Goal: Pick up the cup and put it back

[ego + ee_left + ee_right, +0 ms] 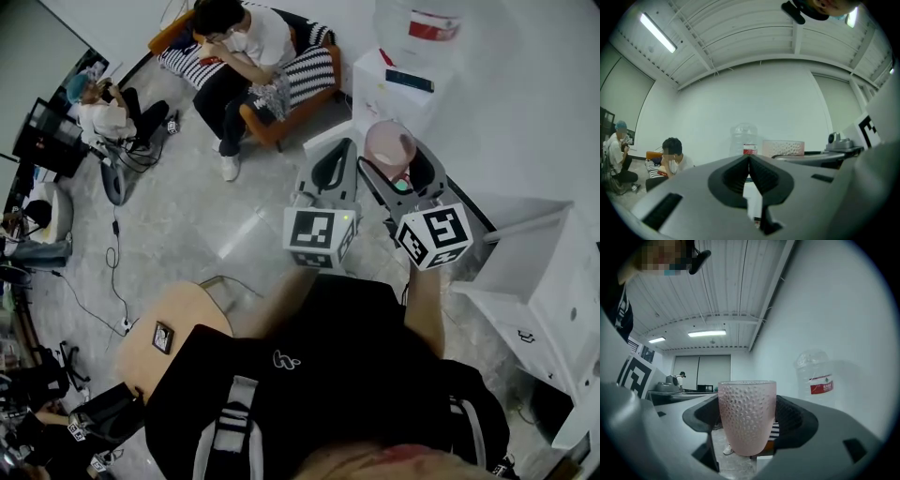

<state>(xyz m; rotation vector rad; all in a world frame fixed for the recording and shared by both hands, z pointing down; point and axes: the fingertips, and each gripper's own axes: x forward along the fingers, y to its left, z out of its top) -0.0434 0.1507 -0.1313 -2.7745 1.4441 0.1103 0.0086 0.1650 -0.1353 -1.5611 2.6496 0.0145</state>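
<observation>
The right gripper [749,420] has its jaws closed against the two sides of the cup [746,414], a frosted pink tumbler with a dimpled wall. The ridged black pads press on its lower half. The cup stands upright in the grip: its long axis runs vertically, the open mouth points up and the narrower base points down, with the rim level. From the head view the cup's round mouth faces the camera. It is held in the air above the pale floor [202,234], in front of the person's body and clear of any surface.

The left gripper [750,171] is closed with nothing in it. Its two ridged pads meet along a thin line and only the room shows behind them. In the head view it sits just beside the right gripper, on its left, and the two marker cubes are close together at about the same height.

A large clear water bottle [816,380] with a red label stands beyond the cup by the white wall. A white cabinet [548,281] is at the person's right. A seated person [239,42] rests on a striped armchair [309,75] well beyond the grippers.
</observation>
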